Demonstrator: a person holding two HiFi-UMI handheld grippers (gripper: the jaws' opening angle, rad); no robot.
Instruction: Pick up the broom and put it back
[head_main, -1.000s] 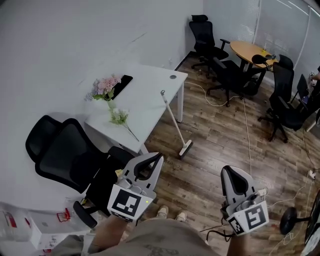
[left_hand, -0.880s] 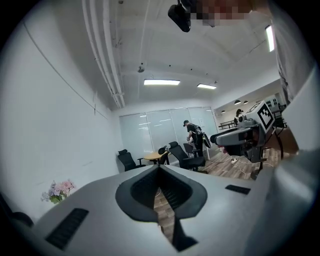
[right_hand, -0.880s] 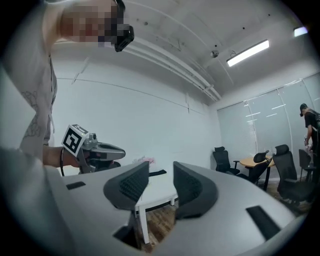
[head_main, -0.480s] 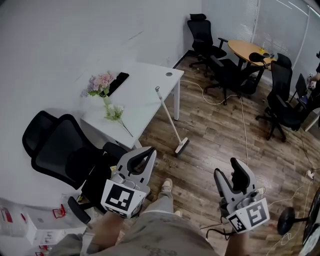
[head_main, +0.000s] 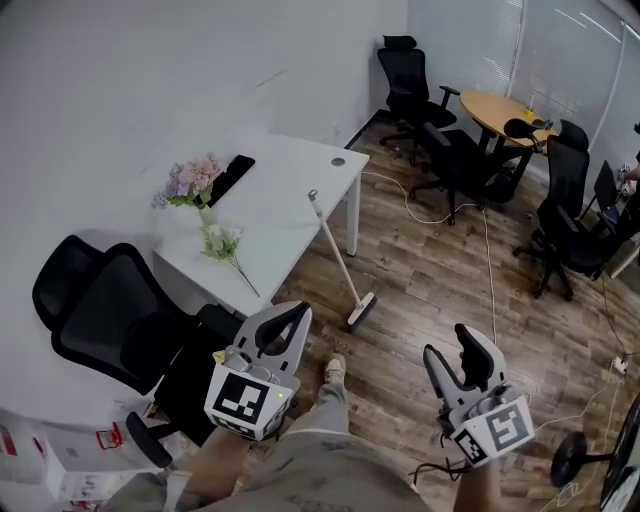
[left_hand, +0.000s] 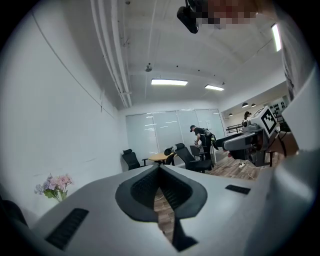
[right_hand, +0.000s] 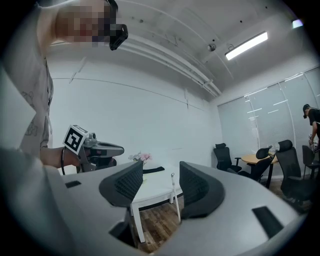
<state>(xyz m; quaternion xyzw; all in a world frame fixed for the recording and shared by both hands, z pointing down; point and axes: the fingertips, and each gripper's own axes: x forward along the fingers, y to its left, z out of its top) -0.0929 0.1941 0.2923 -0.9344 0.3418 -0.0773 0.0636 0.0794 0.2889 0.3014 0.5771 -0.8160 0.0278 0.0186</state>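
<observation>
The broom leans against the front edge of the white desk, its head on the wooden floor. The right gripper view shows the broom far off, in line with the gap between the jaws. My left gripper is shut with nothing in it, low in the head view and well short of the broom. My right gripper is open; its jaws have just been opening and hold nothing. The left gripper view shows only its closed jaws and the room beyond.
Black office chairs stand at my left beside the desk. Pink flowers and a dark flat object lie on the desk. More chairs ring a round wooden table at the back. Cables trail across the floor.
The right gripper's jaws went from shut to open. Both grippers have sunk a little in the head view. A foot has stepped forward and the view has shifted.
</observation>
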